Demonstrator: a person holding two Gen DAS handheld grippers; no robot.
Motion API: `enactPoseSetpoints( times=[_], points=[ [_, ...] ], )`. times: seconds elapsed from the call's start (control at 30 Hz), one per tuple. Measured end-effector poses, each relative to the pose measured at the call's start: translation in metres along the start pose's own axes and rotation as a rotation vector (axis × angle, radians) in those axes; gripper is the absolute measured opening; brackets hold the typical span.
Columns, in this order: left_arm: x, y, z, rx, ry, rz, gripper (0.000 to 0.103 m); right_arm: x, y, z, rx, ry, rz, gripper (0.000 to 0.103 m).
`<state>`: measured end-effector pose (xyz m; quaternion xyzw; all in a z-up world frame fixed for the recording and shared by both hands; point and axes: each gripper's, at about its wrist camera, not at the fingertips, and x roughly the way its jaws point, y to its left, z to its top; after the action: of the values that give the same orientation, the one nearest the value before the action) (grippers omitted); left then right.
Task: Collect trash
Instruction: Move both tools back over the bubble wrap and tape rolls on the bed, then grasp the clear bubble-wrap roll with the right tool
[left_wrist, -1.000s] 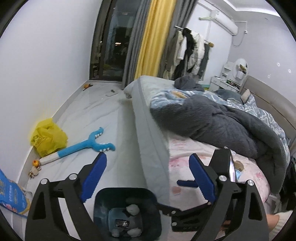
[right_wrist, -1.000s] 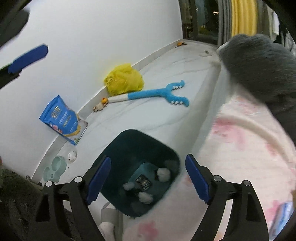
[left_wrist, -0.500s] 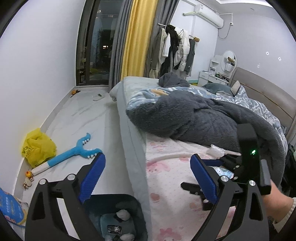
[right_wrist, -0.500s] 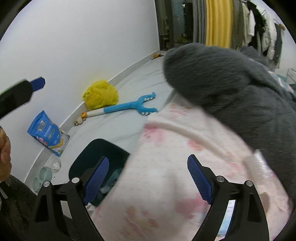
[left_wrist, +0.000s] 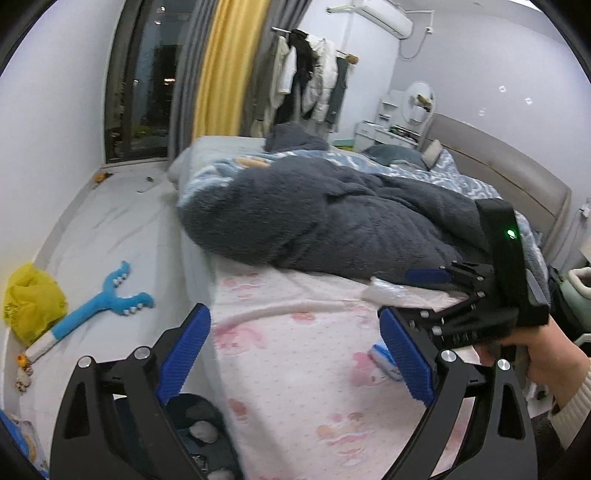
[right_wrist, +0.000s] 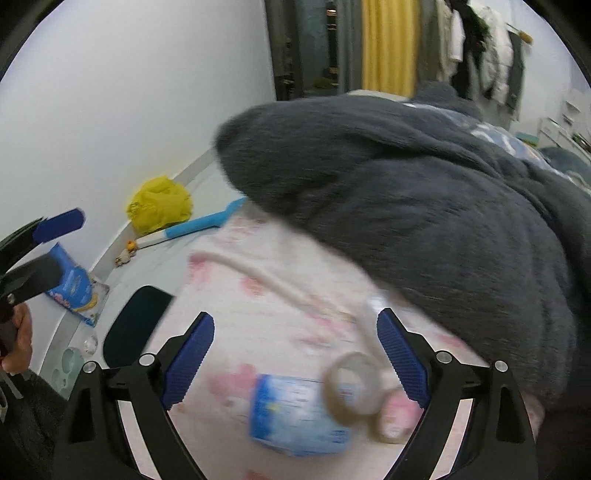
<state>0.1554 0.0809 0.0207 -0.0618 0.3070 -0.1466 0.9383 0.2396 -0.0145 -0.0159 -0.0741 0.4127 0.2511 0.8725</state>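
A dark teal trash bin (left_wrist: 201, 439) stands on the floor beside the bed, holding white crumpled wads; its rim also shows in the right wrist view (right_wrist: 135, 325). My left gripper (left_wrist: 295, 358) is open and empty above the bed's edge and the bin. My right gripper (right_wrist: 295, 354) is open and empty over the pink sheet. Below it lie a blue and white packet (right_wrist: 295, 415) and a tape roll (right_wrist: 354, 387), both blurred. A clear plastic wrapper (left_wrist: 391, 290) lies at the grey blanket's edge, next to the right gripper body (left_wrist: 491, 295).
A thick grey blanket (left_wrist: 332, 225) covers the bed's far part. On the floor by the wall lie a yellow bag (left_wrist: 31, 301), a blue forked toy (left_wrist: 99, 308), a blue packet (right_wrist: 75, 291) and a pale green dish (right_wrist: 68, 363).
Both grippers have swung from above the bin toward the bed. The right gripper has moved over the sheet to above the blue packet and the tape roll. Both stay open.
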Motion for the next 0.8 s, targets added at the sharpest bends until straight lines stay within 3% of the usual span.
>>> enactPoseSetpoints(
  times=[0.13,0.5,0.6,0.77,0.8],
  points=[
    [0.019,-0.007,-0.002,0.008,0.023,-0.032,0.095,0.003,-0.030,-0.001,0.040,0.017,-0.006,0.091],
    [0.078,-0.026,-0.011,0.112,0.119,-0.158,0.095,0.044,-0.057,-0.005,0.080,0.110,0.030,0.090],
    [0.090,-0.034,-0.014,0.124,0.143,-0.190,0.095,0.053,-0.063,-0.003,0.072,0.124,0.015,0.073],
    [0.103,-0.048,-0.017,0.142,0.163,-0.228,0.095,0.068,-0.069,-0.009,0.063,0.170,0.017,0.058],
    [0.104,-0.051,-0.017,0.145,0.165,-0.236,0.095,0.070,-0.071,-0.010,0.064,0.176,0.015,0.051]
  ],
)
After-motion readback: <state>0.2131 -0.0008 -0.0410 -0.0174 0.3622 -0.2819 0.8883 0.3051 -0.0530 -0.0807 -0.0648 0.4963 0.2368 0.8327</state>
